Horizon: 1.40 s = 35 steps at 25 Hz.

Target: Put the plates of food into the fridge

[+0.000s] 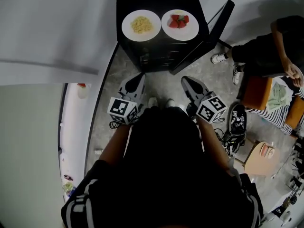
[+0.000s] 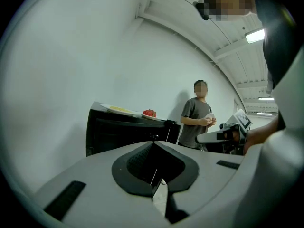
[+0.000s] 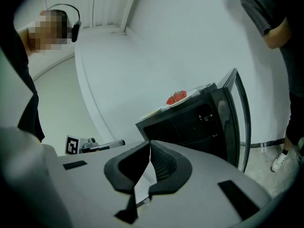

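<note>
We hold the left gripper (image 1: 140, 77) and the right gripper (image 1: 185, 79) in front of the small black fridge (image 1: 159, 56), each with its jaws pressed together on nothing. The fridge door (image 1: 211, 30) stands open. On the fridge's top, side by side, sit a round white plate of yellow noodles (image 1: 128, 31) and a round white plate of red strawberries (image 1: 184, 35).

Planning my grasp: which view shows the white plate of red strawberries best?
Head view: the white plate of red strawberries sits fully visible from above. Both gripper views catch it edge-on, small and distant.
</note>
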Motion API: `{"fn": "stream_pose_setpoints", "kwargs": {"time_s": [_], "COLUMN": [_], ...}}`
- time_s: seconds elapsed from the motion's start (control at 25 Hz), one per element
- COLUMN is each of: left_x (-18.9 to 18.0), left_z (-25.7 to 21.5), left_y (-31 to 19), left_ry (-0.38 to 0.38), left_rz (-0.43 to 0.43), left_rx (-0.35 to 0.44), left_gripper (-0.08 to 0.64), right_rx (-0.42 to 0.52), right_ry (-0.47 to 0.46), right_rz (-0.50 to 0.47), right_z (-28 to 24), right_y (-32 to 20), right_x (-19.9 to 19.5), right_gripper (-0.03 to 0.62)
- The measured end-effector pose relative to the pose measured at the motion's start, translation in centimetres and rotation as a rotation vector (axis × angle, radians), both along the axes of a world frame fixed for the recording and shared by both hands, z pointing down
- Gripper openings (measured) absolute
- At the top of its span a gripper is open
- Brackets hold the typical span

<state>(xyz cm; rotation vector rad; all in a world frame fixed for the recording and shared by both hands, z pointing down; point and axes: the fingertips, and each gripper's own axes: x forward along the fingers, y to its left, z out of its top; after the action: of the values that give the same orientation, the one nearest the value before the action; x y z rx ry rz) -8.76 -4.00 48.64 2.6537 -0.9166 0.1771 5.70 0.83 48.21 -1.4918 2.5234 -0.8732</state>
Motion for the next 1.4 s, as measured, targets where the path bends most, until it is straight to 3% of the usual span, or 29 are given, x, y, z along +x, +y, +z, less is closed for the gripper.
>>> {"fn": "stream_pose_setpoints", "kwargs": {"time_s": [0.2,0.72,0.92,1.2,1.4], "left_x": [1.3,4.3,4.3,4.6,4.7], "left_z": [0.0,-0.8,-0.8,-0.7,-0.3], "left_y": [-0.4,-1.9,-1.8,-2.5,-3.3], "left_ry": [-0.023,-0.067,-0.077,-0.078,-0.08], "left_rz": [-0.008,-0.116,-0.156,-0.153,-0.123], "left_rx": [-0.01,-0.011,-0.007,-0.01,-0.011], "left_gripper": [0.021,0.021,0.021,0.021,0.021], "right_rx": [-0.002,-0.01,-0.024,-0.05,-0.086], "right_ry": [-0.017,-0.102,-0.141,-0.23,-0.378], "right_rz": [-0.007,-0.102,-0.095,-0.072,-0.016], "right_z": [-0.1,0.6,0.5,0.1,-0.2], "right_y": [-0.7,-3.8,-5.3,-6.9,-8.3], "right_x": [1.3,4.9,5.6,5.5,5.5], "right_gripper": [0.025,0.025,0.025,0.026,0.026]}}
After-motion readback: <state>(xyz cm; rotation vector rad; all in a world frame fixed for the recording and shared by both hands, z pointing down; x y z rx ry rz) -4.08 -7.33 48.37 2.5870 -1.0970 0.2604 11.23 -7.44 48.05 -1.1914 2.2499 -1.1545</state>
